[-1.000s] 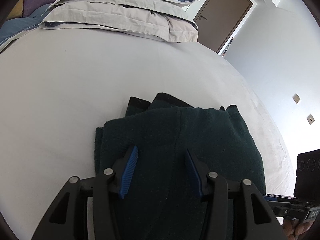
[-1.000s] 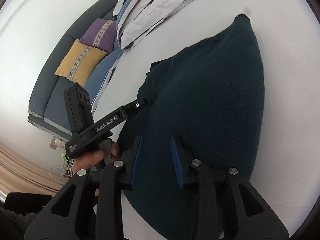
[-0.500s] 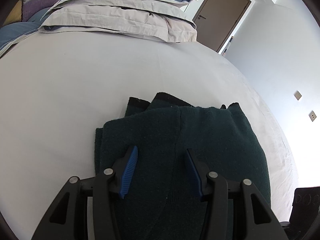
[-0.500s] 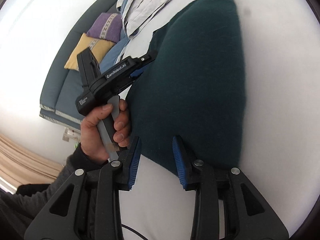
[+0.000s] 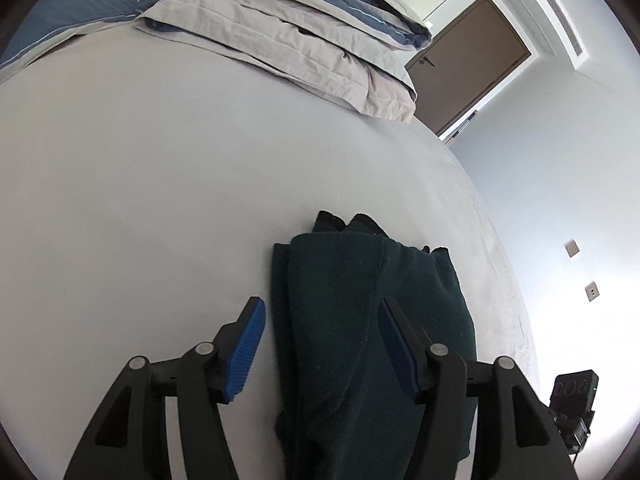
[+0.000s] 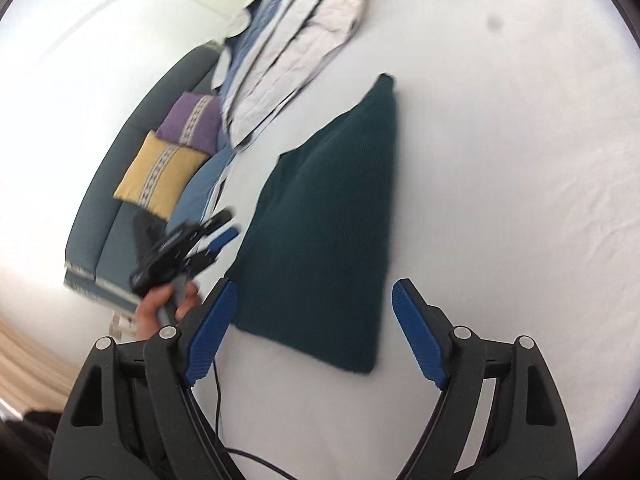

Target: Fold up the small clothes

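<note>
A dark green knit garment lies folded on the white bed sheet; it also shows in the right wrist view as a folded slab. My left gripper is open and hovers over the garment's near left edge, holding nothing. It also shows in the right wrist view, blurred, just left of the garment. My right gripper is open and empty, above the garment's near end.
Folded grey and blue bedding is stacked at the far side of the bed. A dark sofa with a yellow cushion and a purple cushion stands beyond the bed. A brown door is at the far right.
Both grippers have opened wider and pulled back from the garment. The left one has shifted to the garment's left edge. The right view now shows the whole folded garment.
</note>
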The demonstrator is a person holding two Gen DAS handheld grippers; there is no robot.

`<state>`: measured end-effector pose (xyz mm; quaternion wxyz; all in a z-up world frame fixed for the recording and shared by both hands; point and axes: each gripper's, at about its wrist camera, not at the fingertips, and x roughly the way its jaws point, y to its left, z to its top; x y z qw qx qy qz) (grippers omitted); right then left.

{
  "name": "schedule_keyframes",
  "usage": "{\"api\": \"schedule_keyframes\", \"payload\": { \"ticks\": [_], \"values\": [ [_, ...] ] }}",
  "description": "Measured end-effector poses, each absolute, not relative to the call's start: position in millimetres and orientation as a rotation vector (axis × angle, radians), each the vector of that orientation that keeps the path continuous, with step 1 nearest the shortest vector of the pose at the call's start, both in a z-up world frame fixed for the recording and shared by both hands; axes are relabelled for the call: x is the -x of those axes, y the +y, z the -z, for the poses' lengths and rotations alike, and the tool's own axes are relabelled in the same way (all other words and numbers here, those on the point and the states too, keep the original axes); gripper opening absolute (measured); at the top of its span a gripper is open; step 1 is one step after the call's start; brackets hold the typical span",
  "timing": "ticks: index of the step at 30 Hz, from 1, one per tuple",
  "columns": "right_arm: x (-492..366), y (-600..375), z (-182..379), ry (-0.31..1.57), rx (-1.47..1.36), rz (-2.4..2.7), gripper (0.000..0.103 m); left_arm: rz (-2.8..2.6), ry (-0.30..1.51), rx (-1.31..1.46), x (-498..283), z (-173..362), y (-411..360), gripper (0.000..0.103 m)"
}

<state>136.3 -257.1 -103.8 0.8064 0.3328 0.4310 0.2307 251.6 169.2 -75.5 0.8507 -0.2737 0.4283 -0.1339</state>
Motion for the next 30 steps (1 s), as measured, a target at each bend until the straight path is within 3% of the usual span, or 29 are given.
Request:
{"api": "schedule_keyframes", "payload": {
  "ticks": [8, 17, 21, 30],
  "values": [
    [-191.5, -260.8, 140.9, 1.021, -0.803, -0.464, 0.080, 0.356, 1.091, 0.629, -254.8, 112.5, 174.0, 0.067],
    [-216.4, -259.6, 160.3, 1.077, -0.843, -0.506, 0.075, 0.433, 1.169, 0.759, -272.2, 134.5, 180.5, 0.067],
    [-220.1, -259.2, 165.5, 1.095, -0.881, -0.526, 0.066, 0.477, 1.203, 0.855, -279.8, 144.2, 187.2, 0.067],
    [-227.2, -255.1, 170.7, 1.117, -0.911, -0.529, 0.066, 0.529, 1.262, 0.916, -300.0, 149.1, 167.0, 0.067]
  ]
}}
